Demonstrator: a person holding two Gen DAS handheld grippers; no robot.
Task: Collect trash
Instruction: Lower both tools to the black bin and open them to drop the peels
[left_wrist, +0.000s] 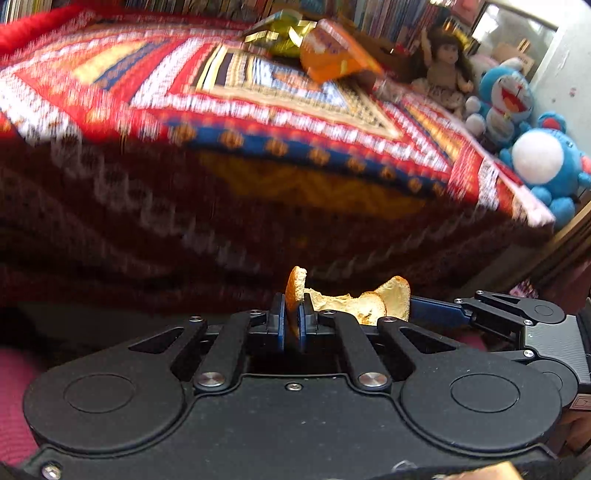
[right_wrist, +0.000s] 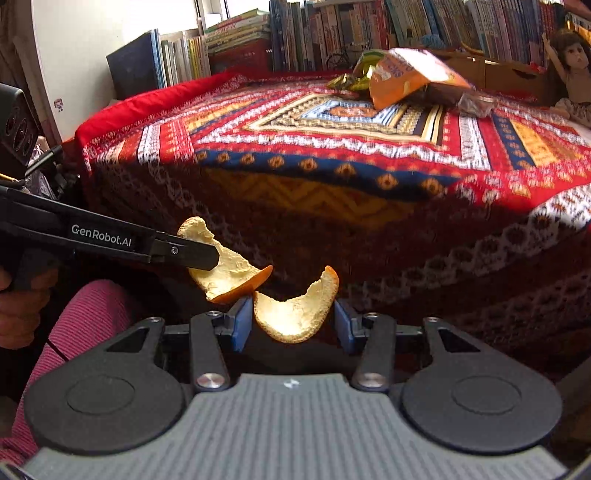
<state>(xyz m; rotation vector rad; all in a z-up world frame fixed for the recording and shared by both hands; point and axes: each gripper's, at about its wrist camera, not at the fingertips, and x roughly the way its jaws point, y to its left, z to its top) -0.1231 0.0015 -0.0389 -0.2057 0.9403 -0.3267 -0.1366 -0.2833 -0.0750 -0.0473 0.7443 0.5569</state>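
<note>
Before the patterned bedspread (right_wrist: 332, 147), left claw (left_wrist: 293, 317) pinches orange peel (left_wrist: 295, 288) edge-up.

White lettering "GenRobot.AI" stands on the black side of the left gripper (right_wrist: 201, 258), along its arm just behind the fingers that pinch an orange peel (right_wrist: 225, 271), to the left of the right gripper's own fingers. Far ahead of both grippers, on the patterned cloth, an orange snack bag (right_wrist: 402, 79) carries printing too blurred to read. The spines of the books (right_wrist: 369, 33) beyond it bear titles too small to make out.
</note>
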